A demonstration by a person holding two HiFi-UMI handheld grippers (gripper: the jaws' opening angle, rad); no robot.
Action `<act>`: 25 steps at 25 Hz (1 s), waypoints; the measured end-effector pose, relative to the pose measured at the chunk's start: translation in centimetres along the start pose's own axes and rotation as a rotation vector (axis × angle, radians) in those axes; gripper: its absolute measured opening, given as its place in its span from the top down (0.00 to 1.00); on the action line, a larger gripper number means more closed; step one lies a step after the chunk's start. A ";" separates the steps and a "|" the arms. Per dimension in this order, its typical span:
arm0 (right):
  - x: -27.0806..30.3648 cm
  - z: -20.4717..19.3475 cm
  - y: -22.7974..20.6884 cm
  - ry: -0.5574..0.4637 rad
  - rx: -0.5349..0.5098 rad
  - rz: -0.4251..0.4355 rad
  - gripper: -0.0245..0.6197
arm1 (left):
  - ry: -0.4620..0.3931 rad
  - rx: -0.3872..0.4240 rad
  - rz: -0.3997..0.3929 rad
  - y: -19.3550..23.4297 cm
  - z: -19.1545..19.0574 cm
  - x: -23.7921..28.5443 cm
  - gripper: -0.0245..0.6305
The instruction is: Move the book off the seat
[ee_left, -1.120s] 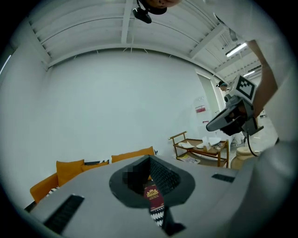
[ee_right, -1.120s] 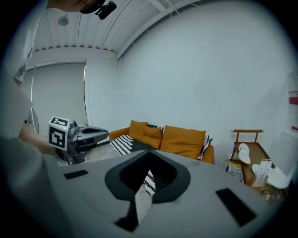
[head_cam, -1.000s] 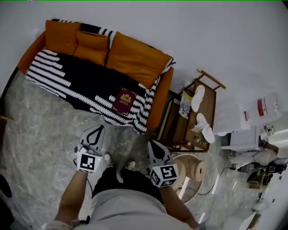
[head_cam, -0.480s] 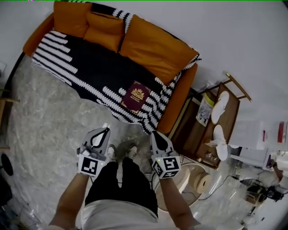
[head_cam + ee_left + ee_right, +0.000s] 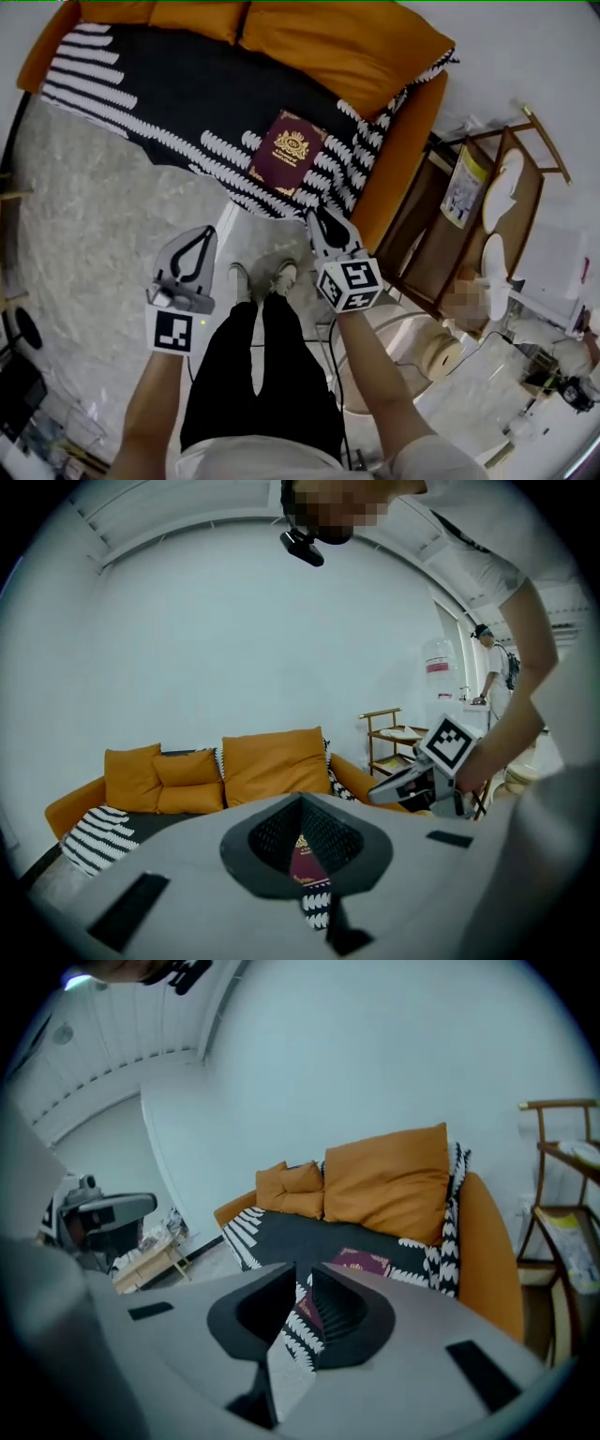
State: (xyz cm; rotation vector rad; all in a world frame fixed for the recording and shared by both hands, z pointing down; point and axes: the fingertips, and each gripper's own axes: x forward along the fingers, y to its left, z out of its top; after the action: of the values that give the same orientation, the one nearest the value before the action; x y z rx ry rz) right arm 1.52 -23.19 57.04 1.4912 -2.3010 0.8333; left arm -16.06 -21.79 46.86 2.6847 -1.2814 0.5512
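Now: approach to the book on the seat

Maroon book (image 5: 289, 153) lies flat on the sofa's (image 5: 408, 150) striped throw (image 5: 141, 103), near the front edge. Left gripper (image 5: 207, 231): fingers together. Right gripper (image 5: 320, 215): fingers just opening, slightly apart, empty. Probably light and stiff-covered; pinch its near edge.

R gripper (image 5: 302, 1271) jaws just opening, empty; book (image 5: 361, 1262) on sofa (image 5: 487, 1241) ahead.

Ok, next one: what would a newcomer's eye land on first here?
The orange sofa with its black-and-white striped throw fills the top of the head view, and a maroon book with a gold crest lies on it near the front edge. Just below, the right claw, empty, jaws just opening, points at the book. The left claw hangs shut over the marble floor.
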 end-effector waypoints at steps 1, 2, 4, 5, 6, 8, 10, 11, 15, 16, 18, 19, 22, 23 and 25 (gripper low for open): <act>0.6 -0.8 -0.4 0.007 0.055 -0.004 0.88 | 0.009 -0.013 -0.011 -0.4 -0.9 0.5 0.94; 1.3 -1.5 -0.7 0.012 0.105 -0.006 0.87 | 0.016 -0.029 -0.018 -0.7 -1.8 0.9 0.94; 2.9 -2.7 -1.1 0.024 0.165 -0.005 0.84 | 0.018 -0.059 -0.023 -1.1 -3.1 1.6 0.94; 3.7 -3.2 -1.3 0.032 0.177 -0.005 0.83 | 0.014 -0.069 -0.025 -1.3 -3.6 2.0 0.94; 4.3 -3.8 -1.6 0.043 0.183 -0.006 0.82 | 0.014 -0.076 -0.029 -1.6 -4.0 2.2 0.94; 5.5 -4.9 -2.4 0.065 0.195 -0.013 0.81 | 0.022 -0.082 -0.040 -2.1 -4.8 2.7 0.94; 6.4 -5.8 -3.4 0.080 0.218 -0.022 0.80 | 0.030 -0.086 -0.046 -2.2 -5.5 3.1 0.94; 6.8 -6.2 -3.8 0.085 0.233 -0.025 0.80 | 0.028 -0.090 -0.045 -2.2 -5.7 3.3 0.94; 8.2 -8.0 -5.9 0.115 0.281 -0.034 0.76 | 0.027 -0.075 -0.046 -2.1 -6.2 3.9 0.94; 8.7 -8.4 -6.3 0.121 0.292 -0.034 0.76 | 0.035 -0.049 -0.054 -2.2 -6.5 4.1 0.94; 9.7 -9.2 -7.1 0.133 0.306 -0.029 0.74 | 0.061 0.022 -0.079 -2.3 -7.1 4.6 0.94; 10.3 -9.7 -7.4 0.141 0.310 -0.023 0.72 | 0.070 0.044 -0.085 -2.4 -7.4 4.8 0.94; 12.2 -11.3 -8.2 0.163 0.323 -0.011 0.69 | 0.070 0.040 -0.072 -2.2 -8.1 5.3 0.94; 12.9 -11.8 -8.5 0.168 0.329 -0.011 0.68 | 0.070 0.032 -0.066 -2.1 -8.4 5.3 0.94; 14.1 -13.0 -9.0 0.183 0.343 -0.011 0.67 | 0.078 0.014 -0.055 -1.9 -9.2 5.4 0.94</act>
State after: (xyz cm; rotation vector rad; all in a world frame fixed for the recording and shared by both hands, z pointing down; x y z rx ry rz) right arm 2.49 -28.56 77.46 1.4813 -2.0914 1.3555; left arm -13.99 -22.16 57.49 2.6725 -1.1840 0.6537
